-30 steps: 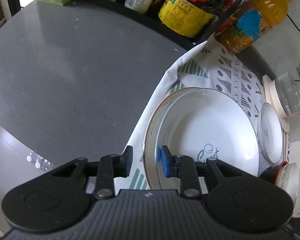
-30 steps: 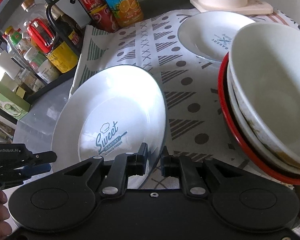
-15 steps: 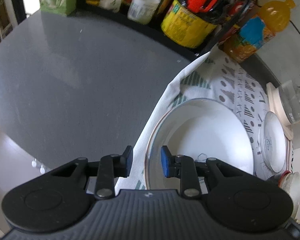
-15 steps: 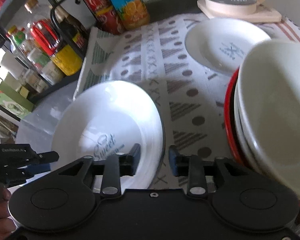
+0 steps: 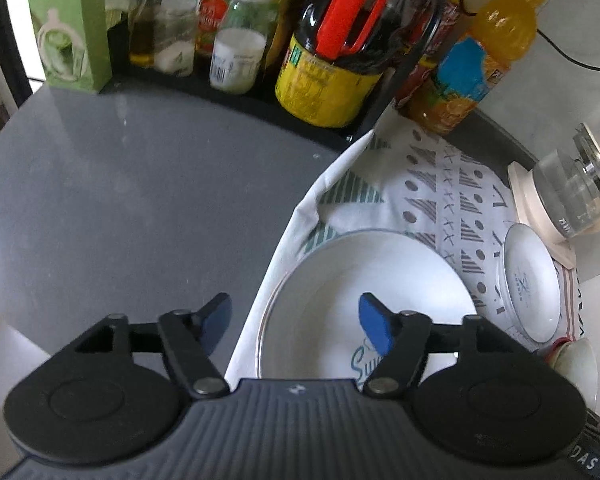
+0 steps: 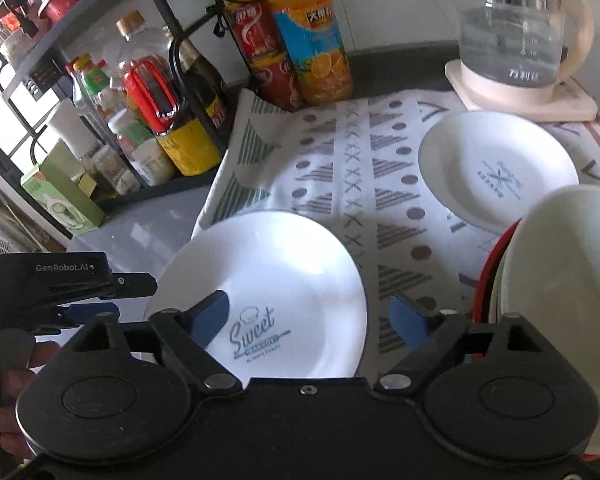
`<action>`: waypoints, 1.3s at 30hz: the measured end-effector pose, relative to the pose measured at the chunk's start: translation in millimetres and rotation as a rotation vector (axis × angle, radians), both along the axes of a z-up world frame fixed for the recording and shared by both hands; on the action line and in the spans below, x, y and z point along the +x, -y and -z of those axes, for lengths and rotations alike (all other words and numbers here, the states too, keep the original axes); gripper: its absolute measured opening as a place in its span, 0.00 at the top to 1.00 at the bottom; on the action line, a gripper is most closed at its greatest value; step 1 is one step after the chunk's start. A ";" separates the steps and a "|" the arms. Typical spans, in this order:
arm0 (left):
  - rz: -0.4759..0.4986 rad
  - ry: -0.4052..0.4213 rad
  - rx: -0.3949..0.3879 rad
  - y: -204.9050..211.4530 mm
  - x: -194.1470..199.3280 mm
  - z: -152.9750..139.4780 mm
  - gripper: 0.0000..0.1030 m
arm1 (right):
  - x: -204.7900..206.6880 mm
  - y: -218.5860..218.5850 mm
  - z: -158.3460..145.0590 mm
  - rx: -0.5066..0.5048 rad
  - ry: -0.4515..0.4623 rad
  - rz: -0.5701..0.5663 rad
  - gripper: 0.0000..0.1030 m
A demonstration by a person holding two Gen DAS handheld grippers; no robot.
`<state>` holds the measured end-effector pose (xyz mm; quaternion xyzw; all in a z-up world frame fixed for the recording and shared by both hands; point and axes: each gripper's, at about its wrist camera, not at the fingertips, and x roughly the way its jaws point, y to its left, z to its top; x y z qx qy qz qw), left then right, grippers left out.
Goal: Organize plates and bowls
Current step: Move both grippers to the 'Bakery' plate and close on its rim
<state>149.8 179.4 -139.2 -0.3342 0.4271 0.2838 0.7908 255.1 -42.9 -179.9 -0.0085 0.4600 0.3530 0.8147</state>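
Both tongs spread, nothing pinched: left gripper (image 5: 296,322) and right gripper (image 6: 310,314) jaws have just been opening above the large plate (image 6: 260,280).
Left to right: "GenRobot.AI" on the left tool; plate reads "Sweet", lower print blurred, near rim hidden by the gripper body, lying on the patterned cloth (image 6: 340,168); small plate (image 6: 496,168) logo illegible; stacked bowls (image 6: 556,280) cut off right; kettle (image 6: 516,32) text unreadable.
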 end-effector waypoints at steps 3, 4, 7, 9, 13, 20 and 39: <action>0.002 0.015 0.005 -1.3 2.4 -6.2 0.29 | 3.7 0.7 -3.3 0.022 -0.010 0.006 0.14; 0.007 0.026 0.001 -1.7 3.8 -8.6 0.28 | 4.9 1.0 -5.2 0.024 -0.010 0.009 0.14; 0.021 0.051 -0.021 -2.0 8.8 -13.8 0.27 | 11.3 4.0 -13.0 0.036 -0.013 0.033 0.13; 0.031 0.066 -0.017 -0.5 13.7 -18.5 0.26 | 20.0 8.8 -18.5 0.058 -0.045 0.076 0.13; 0.057 0.085 -0.006 3.4 26.0 -26.1 0.25 | 34.2 20.7 -30.5 0.080 -0.019 0.138 0.13; 0.117 0.115 -0.014 15.1 54.6 -31.9 0.25 | 59.3 45.2 -40.7 0.079 0.007 0.227 0.13; 0.279 0.118 -0.078 59.8 138.6 -23.7 0.25 | 111.7 97.4 -35.9 0.026 -0.035 0.355 0.13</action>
